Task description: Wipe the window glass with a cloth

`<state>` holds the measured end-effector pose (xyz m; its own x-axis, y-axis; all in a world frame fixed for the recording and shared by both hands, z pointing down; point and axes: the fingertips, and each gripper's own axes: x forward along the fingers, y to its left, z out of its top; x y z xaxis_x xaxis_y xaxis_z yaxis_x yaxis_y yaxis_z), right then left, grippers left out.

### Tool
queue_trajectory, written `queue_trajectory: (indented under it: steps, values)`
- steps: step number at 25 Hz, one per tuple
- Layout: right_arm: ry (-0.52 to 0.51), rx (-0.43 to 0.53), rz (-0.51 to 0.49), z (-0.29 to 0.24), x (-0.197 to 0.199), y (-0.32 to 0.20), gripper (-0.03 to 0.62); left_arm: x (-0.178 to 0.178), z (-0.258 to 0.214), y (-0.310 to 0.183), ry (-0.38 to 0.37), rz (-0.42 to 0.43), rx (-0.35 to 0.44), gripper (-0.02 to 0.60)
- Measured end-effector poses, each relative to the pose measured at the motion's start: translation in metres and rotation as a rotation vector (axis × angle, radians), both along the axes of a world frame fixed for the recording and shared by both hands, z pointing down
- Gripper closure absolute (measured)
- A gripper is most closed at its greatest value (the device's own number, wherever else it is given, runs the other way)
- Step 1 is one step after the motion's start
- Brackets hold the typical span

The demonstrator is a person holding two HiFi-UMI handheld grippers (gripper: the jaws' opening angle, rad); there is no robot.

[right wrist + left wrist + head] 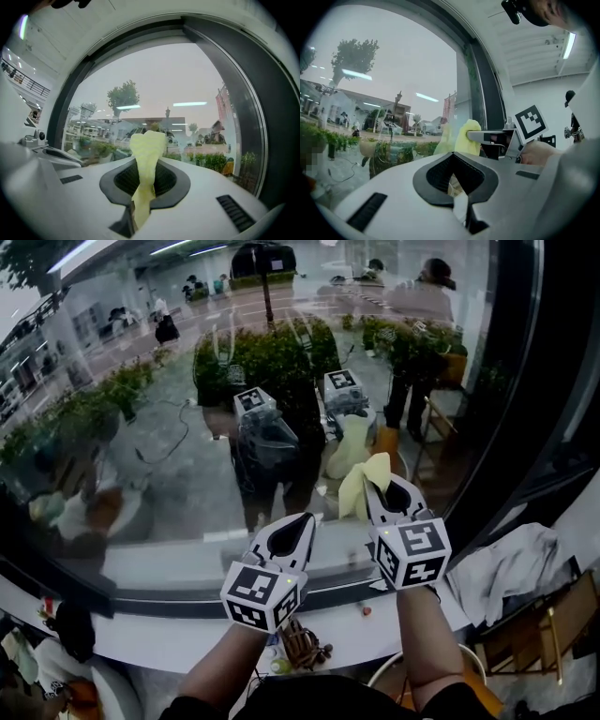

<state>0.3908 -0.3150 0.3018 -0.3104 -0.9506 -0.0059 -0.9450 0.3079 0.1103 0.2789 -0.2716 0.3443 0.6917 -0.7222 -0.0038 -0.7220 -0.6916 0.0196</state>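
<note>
Right tool [373,482] clenched on yellow cloth [356,491] near window glass [169,427]; left tool [307,519] closed, empty, above white sill [159,563].

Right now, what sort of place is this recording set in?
Probably a street-facing commercial or office room: a large window glass looks onto planted shrubs and a paved plaza, with a white sill below and a strip light on the ceiling.

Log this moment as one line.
right gripper: shut on yellow cloth | left gripper: shut, empty | cloth by window glass, contact unclear
</note>
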Motion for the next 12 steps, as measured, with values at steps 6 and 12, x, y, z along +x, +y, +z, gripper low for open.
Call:
queue_trajectory:
  steps: [6, 12]
  values:
    - [0.004, 0.000, 0.004, -0.004, -0.007, -0.012, 0.540, -0.014, -0.001, -0.005, 0.004, -0.031, -0.025, 0.574]
    - [-0.014, 0.009, 0.019, -0.005, -0.006, -0.020, 0.540, -0.029, 0.002, -0.006, -0.005, -0.069, -0.036, 0.574]
